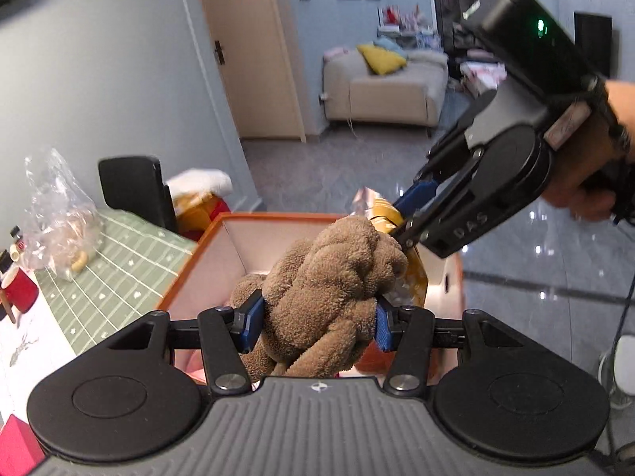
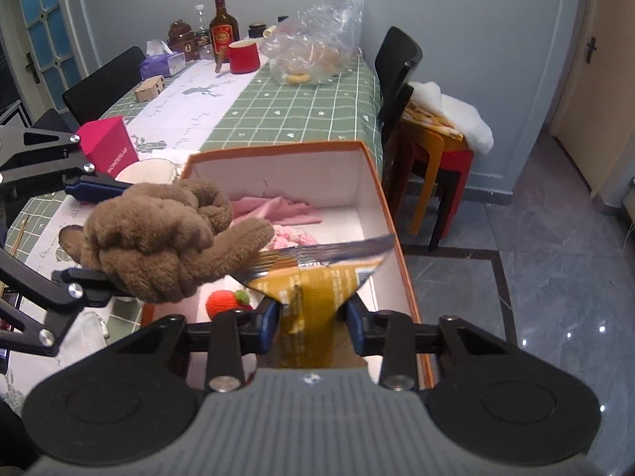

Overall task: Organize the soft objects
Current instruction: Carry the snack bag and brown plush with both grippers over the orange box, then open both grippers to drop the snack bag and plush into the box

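- Left wrist view: the left claw [image 1: 317,319] was squeezed tight on a brown plush [image 1: 333,293], one blue pad on each side of it.
- The plush hung over the near end of the open box [image 1: 186,273], not yet down inside it.
- The right claw [image 1: 401,220] came in from the right and pinched a gold packet [image 1: 385,218] just behind the plush.
- The box sat at the edge of the table [image 1: 119,261] with its green checked cloth.
- A clear bag [image 1: 59,218] and a red cup [image 1: 20,289] were on the table, off to the left.

- Right wrist view: the right claw [image 2: 313,323] was shut on the gold packet [image 2: 317,297], which stuck up between the pads over the box [image 2: 381,206].
- The left claw [image 2: 93,234] held the plush [image 2: 158,238] above the box's left side.
- Inside the box lay a pink cloth [image 2: 278,210], a pink knit thing [image 2: 289,238] and a red knit strawberry [image 2: 226,301].
- So I think some soft things were already put away.
- The plush and the packet were both in the air, so they were not yet put away.
- I could not tell if the packet was soft or belonged in the box.
- A white fluffy thing [image 2: 452,115] lay on a stool [image 2: 432,150] beside the table [image 2: 297,115]; it may be left to sort, but I could not be sure.
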Tool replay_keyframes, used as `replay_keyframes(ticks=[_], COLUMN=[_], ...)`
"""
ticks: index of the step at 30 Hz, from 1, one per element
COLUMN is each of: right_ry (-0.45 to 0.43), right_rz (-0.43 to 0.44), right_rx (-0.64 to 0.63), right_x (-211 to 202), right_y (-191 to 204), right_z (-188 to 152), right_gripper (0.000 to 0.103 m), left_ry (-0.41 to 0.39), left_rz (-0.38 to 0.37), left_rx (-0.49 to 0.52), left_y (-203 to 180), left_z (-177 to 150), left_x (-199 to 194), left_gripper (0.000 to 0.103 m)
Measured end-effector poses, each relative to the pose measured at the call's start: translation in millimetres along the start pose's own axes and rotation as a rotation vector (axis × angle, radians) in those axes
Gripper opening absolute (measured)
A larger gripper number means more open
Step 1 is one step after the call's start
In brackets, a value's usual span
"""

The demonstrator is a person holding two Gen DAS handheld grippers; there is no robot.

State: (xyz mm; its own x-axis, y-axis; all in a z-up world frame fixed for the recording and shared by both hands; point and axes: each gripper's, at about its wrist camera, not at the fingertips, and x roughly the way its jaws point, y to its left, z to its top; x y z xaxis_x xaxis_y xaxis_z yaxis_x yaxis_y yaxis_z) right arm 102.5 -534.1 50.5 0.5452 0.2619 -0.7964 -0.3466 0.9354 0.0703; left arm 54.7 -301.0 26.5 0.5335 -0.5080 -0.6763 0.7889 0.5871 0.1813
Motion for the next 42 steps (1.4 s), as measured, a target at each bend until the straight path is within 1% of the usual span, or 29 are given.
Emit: replay_keyframes(ticks=[4,7,10,13,17,20,23,25,27,28,29,31,34,35,36,37,39,42], right_ry=[0.061,0.101,0.127,0.145,0.146,0.151,0.154,0.158,0.164,0.167,0.170,0.172,0.167,0.164,0.162,0.160,0.152,0.140], right_rz=[-0.033,-0.039,-0.053,-0.055,-0.054,-0.057,-0.064,-0.064,-0.059,-0.060,-0.058,-0.059,-0.061,-0.063,-0.066,-0.069,-0.074,-0.076], right_rx=[-0.018,-0.020,-0.038,-0.044,-0.026,-0.018,-0.016,-0.014,-0.013,-0.015,-0.019,-0.020,-0.019,-0.020,-0.022,-0.024,-0.027,-0.032], right_x=[26.2,42.2,54.1,64.1,69.9,75.0,78.0,78.1,79.3,79.7,80.1,79.6,76.3,74.7,73.0,71.0,66.0,57.5], right_y=[-2.3,-6.7,-7.6,-10.7,-19.2,-21.6,-21.6,-21.2,-19.7,-18.8,-17.7,-16.3,-14.3,-13.3,-11.9,-10.3,-6.7,-0.5], right_z=[-0.8,-2.4,-3.4,-2.4,-1.1,-1.4,-2.1,-3.1,-3.5,-3.9,-4.4,-4.9,-4.2,-3.8,-3.5,-2.7,-1.3,1.3], right_gripper=[0.032,0.032,0.032,0.031,0.030,0.028,0.026,0.023,0.023,0.023,0.023,0.023,0.024,0.024,0.024,0.024,0.024,0.024], left_ry=[0.074,0.102,0.135,0.173,0.220,0.251,0.271,0.292,0.309,0.311,0.314,0.322,0.313,0.305,0.297,0.289,0.270,0.231], left_rz=[0.008,-0.010,-0.022,-0.053,-0.137,-0.154,-0.183,-0.226,-0.250,-0.251,-0.248,-0.238,-0.227,-0.219,-0.208,-0.196,-0.179,-0.160], left_rx=[0.043,0.071,0.141,0.176,0.198,0.255,0.254,0.262,0.282,0.297,0.305,0.315,0.325,0.332,0.341,0.348,0.342,0.302], left_y=[-5.7,-5.8,-11.4,-14.5,-19.8,-31.1,-33.8,-34.8,-36.8,-38.7,-40.2,-42.6,-43.1,-42.9,-43.5,-43.7,-41.2,-30.8], left_z=[-5.8,-12.3,-17.8,-21.1,-23.7,-26.6,-25.6,-24.9,-24.7,-25.1,-25.2,-25.1,-22.0,-20.5,-19.0,-17.3,-13.1,-6.4], left_x=[24.4,35.5,46.2,56.4,65.2,68.7,71.2,72.1,72.9,71.6,70.6,67.2,59.1,55.2,50.5,46.1,37.4,21.2], left_gripper=[0.061,0.061,0.061,0.061,0.061,0.062,0.066,0.068,0.073,0.073,0.076,0.077,0.081,0.084,0.090,0.091,0.092,0.092])
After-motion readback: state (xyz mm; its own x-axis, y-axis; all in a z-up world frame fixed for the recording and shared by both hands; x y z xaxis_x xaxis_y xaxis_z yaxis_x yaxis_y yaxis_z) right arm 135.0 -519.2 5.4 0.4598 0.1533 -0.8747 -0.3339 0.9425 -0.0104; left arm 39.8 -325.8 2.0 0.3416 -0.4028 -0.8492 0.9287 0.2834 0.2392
